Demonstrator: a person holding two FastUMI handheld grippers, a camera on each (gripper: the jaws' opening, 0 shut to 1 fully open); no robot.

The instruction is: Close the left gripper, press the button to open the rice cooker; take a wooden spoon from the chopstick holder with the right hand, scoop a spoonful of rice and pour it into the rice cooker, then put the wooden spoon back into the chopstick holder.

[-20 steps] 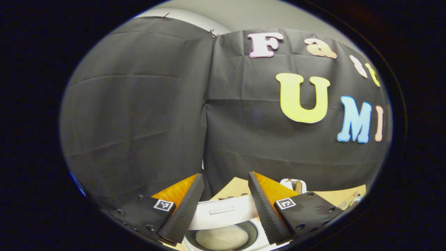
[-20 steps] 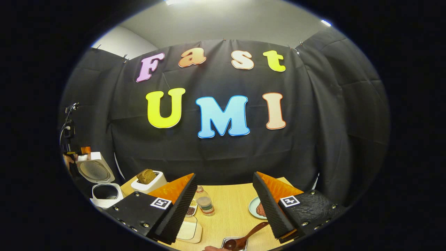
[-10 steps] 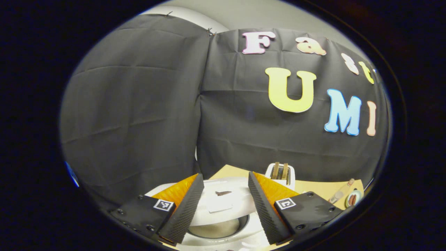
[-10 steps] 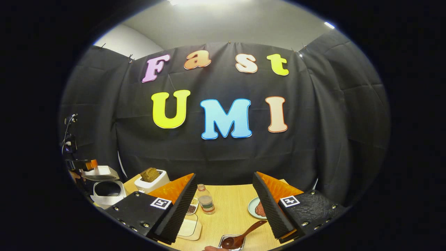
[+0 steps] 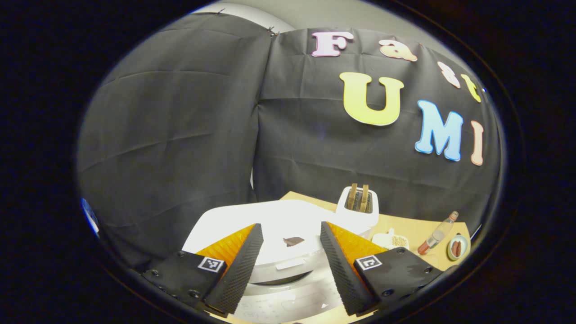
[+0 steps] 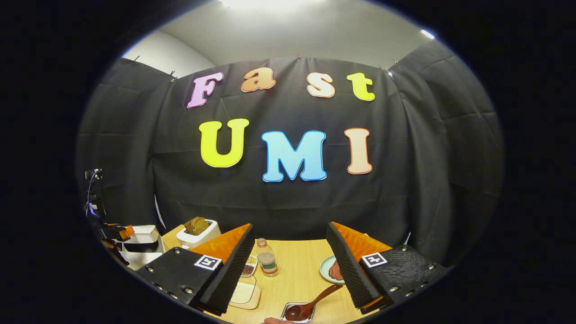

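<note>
The white rice cooker (image 5: 288, 270) sits right below my left gripper (image 5: 288, 263), its lid (image 5: 279, 220) lowered almost flat, with a thin dark gap at the front. That gripper stands open over the lid, fingers apart on either side of a small dark mark. In the right gripper view the rice cooker (image 6: 143, 245) is far left, with the left gripper (image 6: 118, 232) at its lid. My right gripper (image 6: 288, 274) hangs open above the table. Below it the wooden spoon (image 6: 311, 306) lies bowl-down in a small metal holder (image 6: 297, 312).
A white toaster (image 5: 358, 208) holding bread stands just behind the cooker. On the wooden table (image 6: 297, 279) are a small bottle (image 6: 267, 262), a plate of meat (image 6: 331, 269), a dish of beans (image 6: 247, 268) and a pale board (image 6: 245, 292).
The rice cooker's lid has swung down from upright to nearly shut, hiding the rice inside. My left gripper came down with it. My right gripper has barely moved.
</note>
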